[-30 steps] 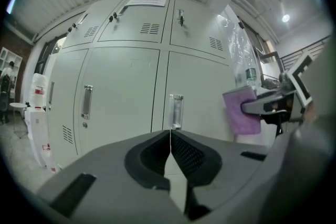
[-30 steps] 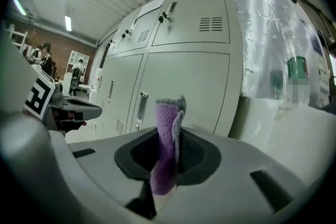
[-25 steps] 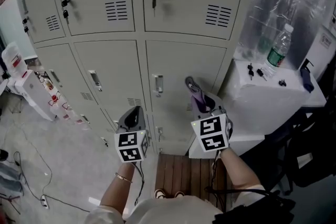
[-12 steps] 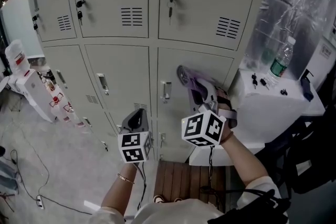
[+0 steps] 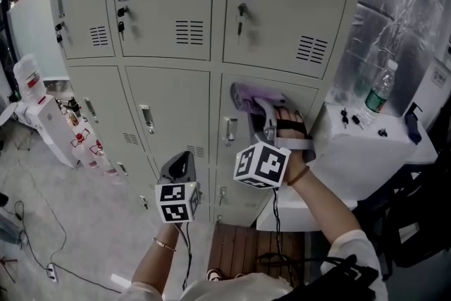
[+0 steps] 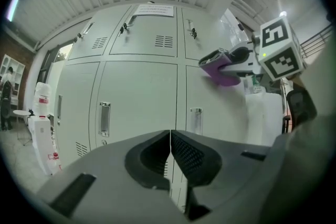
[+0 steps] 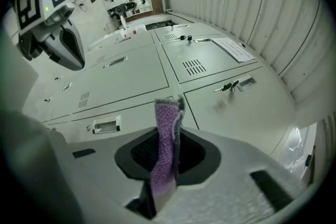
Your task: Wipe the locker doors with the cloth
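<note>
A bank of grey-beige locker doors (image 5: 176, 25) fills the head view. My right gripper (image 5: 257, 103) is shut on a purple cloth (image 5: 246, 95) and holds it up at the top of the middle-row right door (image 5: 282, 130), above its handle (image 5: 230, 130). In the right gripper view the cloth (image 7: 167, 139) stands pinched between the jaws. From the left gripper view the cloth (image 6: 223, 68) and the right gripper's marker cube (image 6: 278, 50) show at upper right. My left gripper (image 5: 180, 166) hangs lower, jaws shut and empty (image 6: 170, 152), in front of the lower doors.
A white box (image 5: 366, 141) with a water bottle (image 5: 380, 91) and small keys stands right of the lockers. White and red containers (image 5: 42, 109) sit at the left. Cables lie on the floor (image 5: 42, 250). A wooden step (image 5: 239, 254) is below.
My right gripper has risen and swung left with the cloth, from low near the door's right side up to its top edge. The left gripper has barely shifted.
</note>
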The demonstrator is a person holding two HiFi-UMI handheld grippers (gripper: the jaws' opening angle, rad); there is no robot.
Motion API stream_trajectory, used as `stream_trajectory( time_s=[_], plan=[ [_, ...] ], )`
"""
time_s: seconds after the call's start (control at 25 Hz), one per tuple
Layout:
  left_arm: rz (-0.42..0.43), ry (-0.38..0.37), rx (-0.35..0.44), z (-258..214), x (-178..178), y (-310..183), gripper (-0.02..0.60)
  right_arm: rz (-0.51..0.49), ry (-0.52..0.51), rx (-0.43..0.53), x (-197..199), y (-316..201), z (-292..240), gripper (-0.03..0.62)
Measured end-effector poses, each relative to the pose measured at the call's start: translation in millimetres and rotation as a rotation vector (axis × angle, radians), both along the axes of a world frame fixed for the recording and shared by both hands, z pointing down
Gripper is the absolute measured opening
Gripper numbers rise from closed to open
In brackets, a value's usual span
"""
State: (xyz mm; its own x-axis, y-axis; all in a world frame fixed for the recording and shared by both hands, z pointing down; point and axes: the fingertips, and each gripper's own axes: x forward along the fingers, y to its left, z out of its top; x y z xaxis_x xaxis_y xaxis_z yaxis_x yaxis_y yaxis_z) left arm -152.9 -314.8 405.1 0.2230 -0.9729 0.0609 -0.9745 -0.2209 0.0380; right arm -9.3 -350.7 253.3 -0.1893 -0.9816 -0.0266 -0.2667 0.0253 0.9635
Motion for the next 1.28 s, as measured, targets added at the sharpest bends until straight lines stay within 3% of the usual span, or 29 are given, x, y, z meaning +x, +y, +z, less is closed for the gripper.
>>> stream_trajectory(
  time_s=[0.24, 0.56, 1.28],
  plan=[
    [-0.027, -0.006, -0.002, -1.4, -18.4, 0.9, 0.009, 0.03, 0.06, 0.041, -11.6, -9.2, -14.2, 0.058],
    [-0.015, -0.012, 0.023, -14.9, -19.9, -4.6, 0.009, 0.06, 0.137, 0.022, -23.7, -24.3, -11.1, 0.058],
    [-0.04, 0.012, -0.014, 3.6, -24.3, -12.8, 0.009, 0.06, 0.137, -0.066, -28.6, -34.2, 23.3, 0.058]
  ],
)
